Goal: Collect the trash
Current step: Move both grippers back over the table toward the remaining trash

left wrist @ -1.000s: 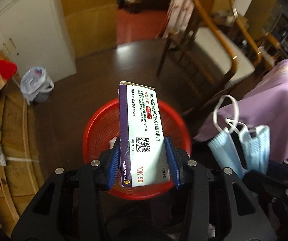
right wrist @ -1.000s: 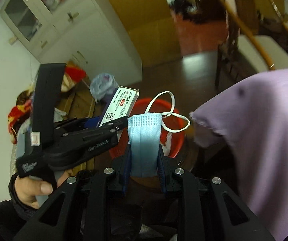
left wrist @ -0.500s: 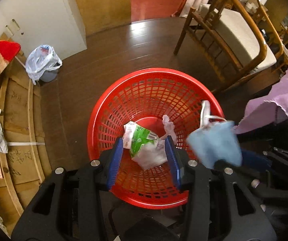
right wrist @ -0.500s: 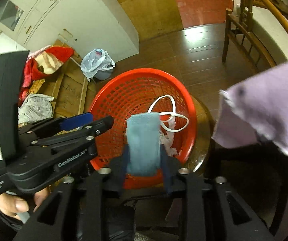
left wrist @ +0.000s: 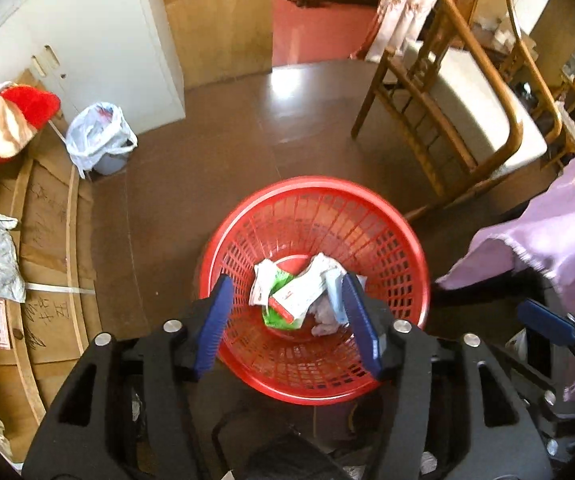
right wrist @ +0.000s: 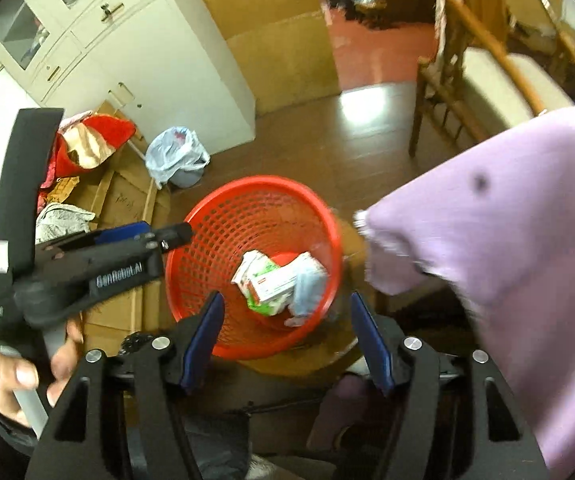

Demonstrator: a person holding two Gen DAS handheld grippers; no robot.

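Left wrist view showed both claws, left claw (left wrist: 287, 324) and right claw (right wrist: 287, 344), opening with nothing between them, directly above the red basket (left wrist: 407, 240) holding the dropped trash (left wrist: 299, 296).

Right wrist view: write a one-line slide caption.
Right gripper opening, empty, above red basket holding box and mask.

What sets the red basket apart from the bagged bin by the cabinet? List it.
The red basket is wide, open latticework with no liner; the bagged bin is smaller, solid grey and lined with a white plastic bag. The red basket sits close below the grippers, its box, wrappers and blue mask in plain view; the bagged bin stands farther off beside the white cabinet, its contents unclear. Both stand upright.
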